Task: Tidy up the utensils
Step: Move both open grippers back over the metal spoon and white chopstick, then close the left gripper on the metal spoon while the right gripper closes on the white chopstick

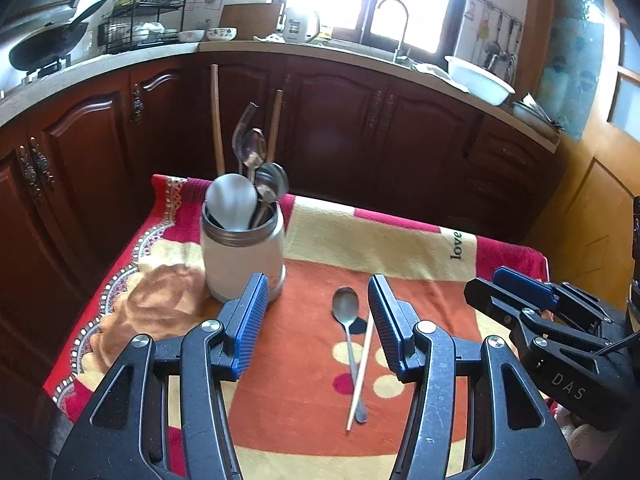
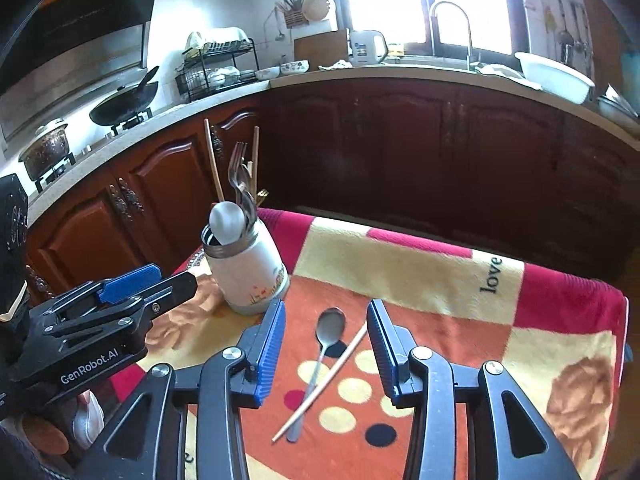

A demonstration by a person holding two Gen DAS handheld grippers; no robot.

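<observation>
On the orange part of the blanket (image 1: 304, 432) lies a metal spoon (image 1: 346, 312), bowl pointing away from me toward the cabinets, handle toward me. One thin pale chopstick (image 1: 361, 376) crosses its handle. Both lie between my left gripper (image 1: 318, 312) and my right gripper (image 2: 326, 336); each has its jaws apart, holding nothing. Beside them stands a white round holder (image 1: 244, 260), full of utensils.

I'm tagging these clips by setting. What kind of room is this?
A home kitchen, most likely. A wok sits on a gas stove, a faucet stands by the window, and a dish rack is on the counter above dark wood cabinets.
</observation>
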